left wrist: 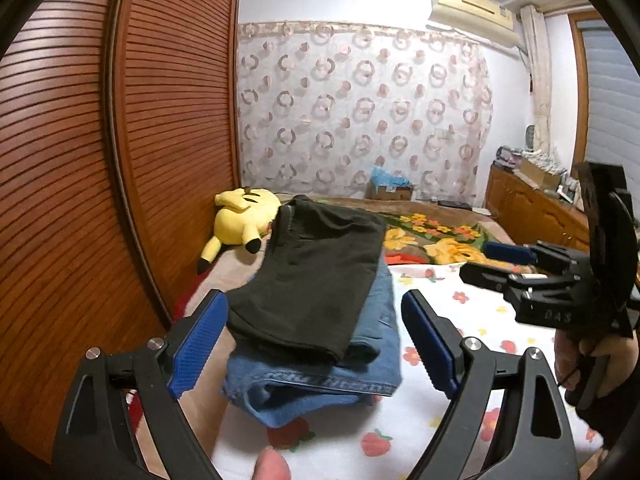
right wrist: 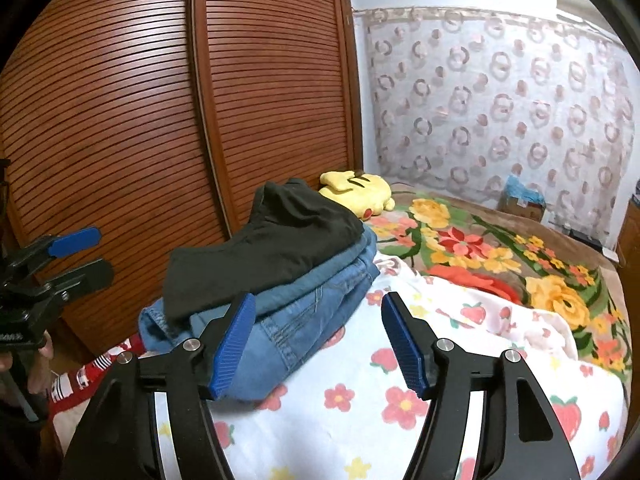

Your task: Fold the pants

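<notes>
Folded black pants (left wrist: 316, 276) lie on top of folded blue jeans (left wrist: 316, 384) on a white flowered sheet (left wrist: 472, 320) on the bed. My left gripper (left wrist: 314, 300) is open just short of the stack's near end, one blue pad on either side and neither touching the cloth. My right gripper (right wrist: 319, 299) is open too, beside the stack's right edge, with only the jeans (right wrist: 292, 332) and the sheet showing between its fingers. The black pants (right wrist: 272, 248) top the pile in that view as well. Each gripper shows in the other's view: right gripper (left wrist: 476, 260), left gripper (right wrist: 104, 254).
A yellow plush toy (left wrist: 244, 220) lies behind the stack against the louvred wooden wardrobe doors (left wrist: 120, 160) on the left. A flowered blanket (right wrist: 500, 256) covers the far bed. A wooden dresser (left wrist: 532, 208) stands at the right, and a cardboard box (left wrist: 390, 190) sits by the curtain.
</notes>
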The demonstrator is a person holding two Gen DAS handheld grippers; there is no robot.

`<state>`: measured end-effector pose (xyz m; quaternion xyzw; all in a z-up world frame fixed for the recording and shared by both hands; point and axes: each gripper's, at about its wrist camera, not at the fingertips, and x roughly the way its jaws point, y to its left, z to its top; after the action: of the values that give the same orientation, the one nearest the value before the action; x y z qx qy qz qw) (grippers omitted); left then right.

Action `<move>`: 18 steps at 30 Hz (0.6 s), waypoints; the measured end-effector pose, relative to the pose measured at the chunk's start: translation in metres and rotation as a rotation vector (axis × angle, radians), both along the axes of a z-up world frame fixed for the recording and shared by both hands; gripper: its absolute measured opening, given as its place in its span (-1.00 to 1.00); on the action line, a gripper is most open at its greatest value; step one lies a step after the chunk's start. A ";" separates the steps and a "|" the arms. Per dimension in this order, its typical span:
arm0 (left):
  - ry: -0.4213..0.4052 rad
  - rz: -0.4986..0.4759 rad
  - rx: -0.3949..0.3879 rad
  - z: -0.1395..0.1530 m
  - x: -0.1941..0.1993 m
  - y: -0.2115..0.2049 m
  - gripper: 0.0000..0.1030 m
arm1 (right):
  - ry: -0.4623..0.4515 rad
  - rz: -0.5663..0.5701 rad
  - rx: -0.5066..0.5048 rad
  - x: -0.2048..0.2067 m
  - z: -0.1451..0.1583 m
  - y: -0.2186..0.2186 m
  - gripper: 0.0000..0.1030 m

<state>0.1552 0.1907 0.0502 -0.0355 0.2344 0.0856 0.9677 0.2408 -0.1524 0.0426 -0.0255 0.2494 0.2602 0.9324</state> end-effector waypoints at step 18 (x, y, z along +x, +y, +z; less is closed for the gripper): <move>0.007 -0.134 0.001 -0.009 -0.018 -0.067 0.72 | -0.037 -0.169 0.015 -0.104 0.002 -0.030 0.31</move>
<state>0.1374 0.1234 0.0413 -0.0192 0.2396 0.0209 0.9705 0.1370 -0.1823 0.0446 -0.0022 0.2315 0.1819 0.9557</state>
